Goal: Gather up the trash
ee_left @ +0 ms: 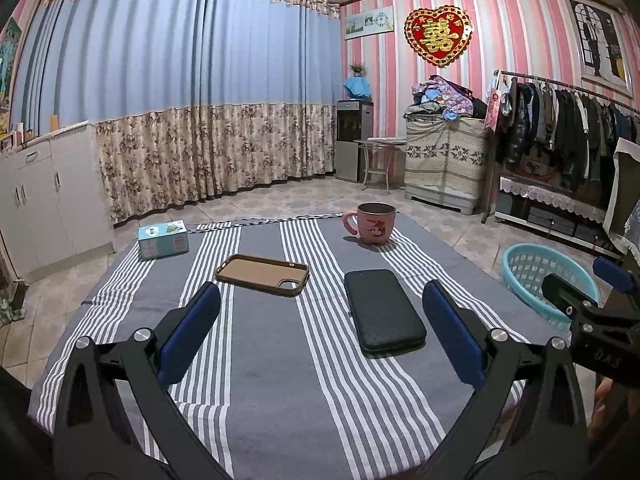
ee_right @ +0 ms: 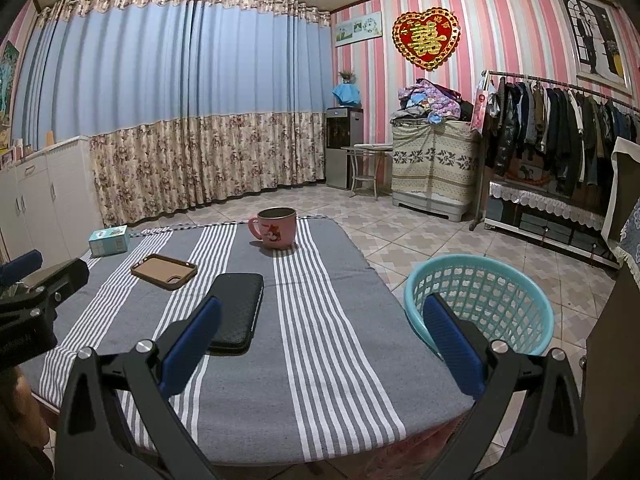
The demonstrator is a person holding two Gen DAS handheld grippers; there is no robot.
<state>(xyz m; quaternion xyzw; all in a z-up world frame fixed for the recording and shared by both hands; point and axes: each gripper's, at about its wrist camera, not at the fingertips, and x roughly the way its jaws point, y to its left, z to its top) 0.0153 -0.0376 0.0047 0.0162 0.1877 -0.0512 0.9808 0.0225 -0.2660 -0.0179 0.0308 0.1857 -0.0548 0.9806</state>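
The left gripper (ee_left: pixel 320 332) fills the lower frame of its own view, blue pads spread wide and grasping nothing, above a gray cloth (ee_left: pixel 280 380) with white stripes. Between its fingers, right of centre, lies a black phone (ee_left: pixel 384 311); a brown case (ee_left: pixel 262 274) lies just left of it, further up the frame. A pink mug (ee_left: pixel 375 223) stands upright at the cloth's far edge, and a small teal box (ee_left: pixel 163 240) sits at the upper left corner of the cloth.

In the right wrist view, the right gripper (ee_right: pixel 320 340) is likewise released and empty, low in the frame over the cloth's right side. A teal basket (ee_right: pixel 480 300) stands on the tiled floor at right, off the cloth's edge, partly behind the right finger (ee_right: pixel 452 344). No loose trash can be made out on the cloth.
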